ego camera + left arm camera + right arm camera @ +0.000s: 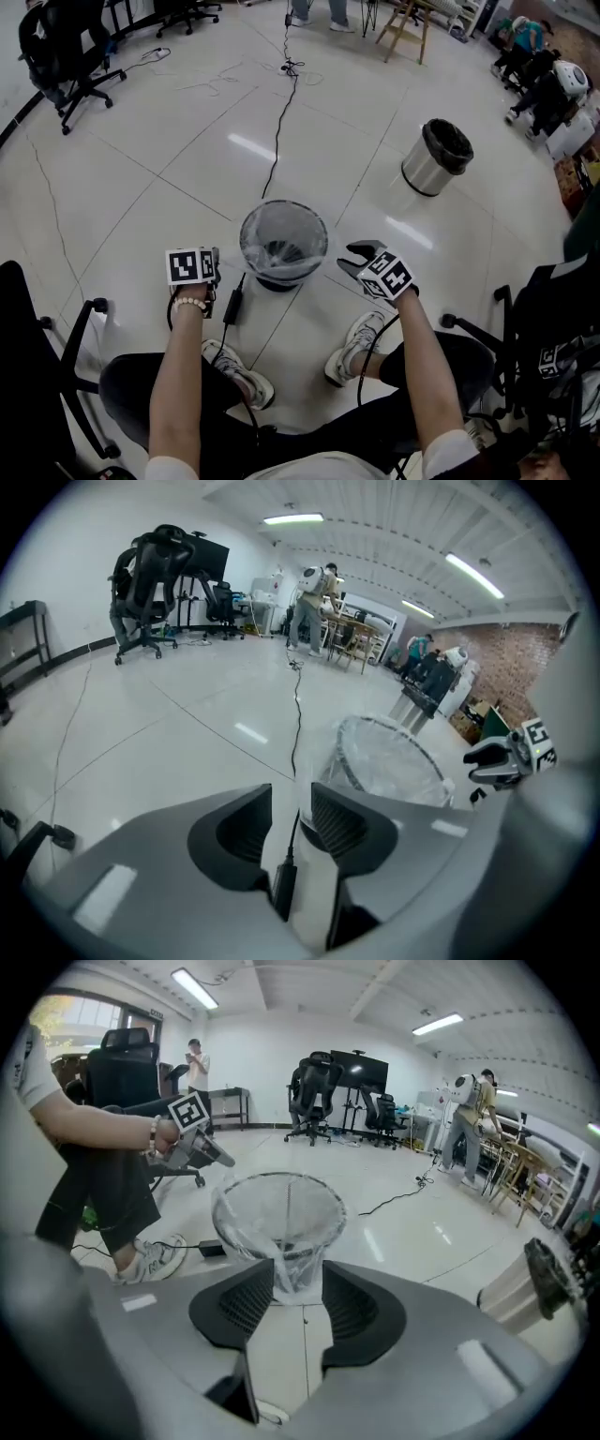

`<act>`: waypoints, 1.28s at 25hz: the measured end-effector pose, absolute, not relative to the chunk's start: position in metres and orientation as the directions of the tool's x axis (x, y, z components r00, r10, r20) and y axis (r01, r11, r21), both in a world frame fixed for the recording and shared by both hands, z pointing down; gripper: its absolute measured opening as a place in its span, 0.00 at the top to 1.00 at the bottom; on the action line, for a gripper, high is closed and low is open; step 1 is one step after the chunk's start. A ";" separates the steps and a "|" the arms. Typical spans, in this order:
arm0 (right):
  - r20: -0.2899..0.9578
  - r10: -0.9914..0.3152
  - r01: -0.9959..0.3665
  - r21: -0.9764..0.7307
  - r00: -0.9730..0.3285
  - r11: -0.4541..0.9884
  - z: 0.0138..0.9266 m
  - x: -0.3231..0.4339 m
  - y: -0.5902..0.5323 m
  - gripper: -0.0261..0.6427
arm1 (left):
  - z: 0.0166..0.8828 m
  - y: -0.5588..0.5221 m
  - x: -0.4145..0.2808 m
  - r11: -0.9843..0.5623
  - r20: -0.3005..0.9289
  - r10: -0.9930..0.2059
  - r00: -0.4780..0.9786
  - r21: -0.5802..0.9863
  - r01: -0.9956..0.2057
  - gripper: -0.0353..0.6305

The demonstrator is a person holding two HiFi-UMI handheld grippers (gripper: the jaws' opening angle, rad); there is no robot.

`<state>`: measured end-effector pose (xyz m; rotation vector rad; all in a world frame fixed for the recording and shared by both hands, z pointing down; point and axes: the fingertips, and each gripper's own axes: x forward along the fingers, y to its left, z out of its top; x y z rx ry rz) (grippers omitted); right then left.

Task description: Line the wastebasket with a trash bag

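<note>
The round wire wastebasket (283, 246) stands on the white floor just ahead of my feet, with a clear trash bag (281, 234) spread inside it and folded over the rim. My left gripper (214, 262) hovers off its left side and my right gripper (356, 261) off its right side, each a little away from the rim. In the left gripper view the jaws (292, 817) stand a narrow gap apart, with floor and cable showing through. In the right gripper view the jaws (298, 1302) are apart. The bag's hanging film (298, 1269) shows beyond the gap, untouched by the pads.
A black cable (277, 141) with a power brick (234, 305) runs past the basket's left side. A steel bin (436, 157) lined in black stands at the back right. Office chairs (66, 56) are far left, another chair (534, 319) close at right. My shoes (239, 370) are below.
</note>
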<state>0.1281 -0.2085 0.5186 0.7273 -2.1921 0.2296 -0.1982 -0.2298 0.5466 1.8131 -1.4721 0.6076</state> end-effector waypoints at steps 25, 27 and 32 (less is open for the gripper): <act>0.371 -0.734 -0.800 -0.042 -0.569 0.599 0.349 0.133 -0.176 0.96 | 0.403 -0.147 -0.074 -0.403 0.480 -0.771 0.418 0.140 -0.904 0.93; 0.356 -0.731 -0.799 -0.088 -0.583 0.594 0.347 0.132 -0.171 0.96 | 0.403 -0.139 -0.052 -0.442 0.464 -0.765 0.446 0.125 -0.888 0.93; 0.368 -0.731 -0.808 -0.116 -0.575 0.577 0.356 0.142 -0.169 0.96 | 0.391 -0.131 -0.040 -0.445 0.410 -0.783 0.468 0.156 -0.882 0.93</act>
